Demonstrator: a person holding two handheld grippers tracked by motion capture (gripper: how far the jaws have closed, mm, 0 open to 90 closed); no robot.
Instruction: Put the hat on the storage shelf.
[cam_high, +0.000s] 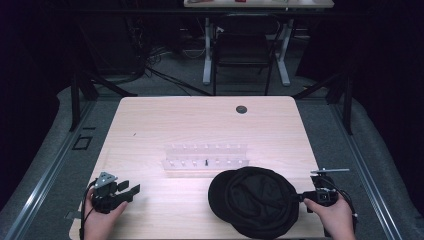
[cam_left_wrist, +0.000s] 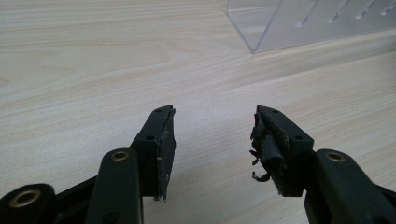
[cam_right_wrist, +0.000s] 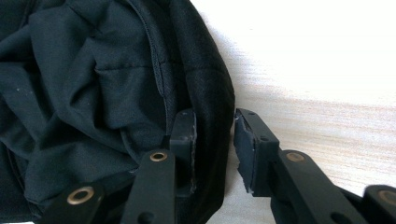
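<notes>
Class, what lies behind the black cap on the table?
Behind the black cap stands a clear acrylic rack on the table; its near-right base is partly hidden by the cap.

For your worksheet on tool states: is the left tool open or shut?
Open. In the left gripper view the left tool has a wide gap between its jaws, with bare table showing through.

On the desk (cam_high: 150, 125), the rack (cam_high: 206, 156) sits at centre, the hat (cam_high: 255, 200) lies before it toward the near right edge, the left claw (cam_high: 131, 191) rests at the near left, and the right claw (cam_high: 301, 197) straddles the hat's right rim.
</notes>
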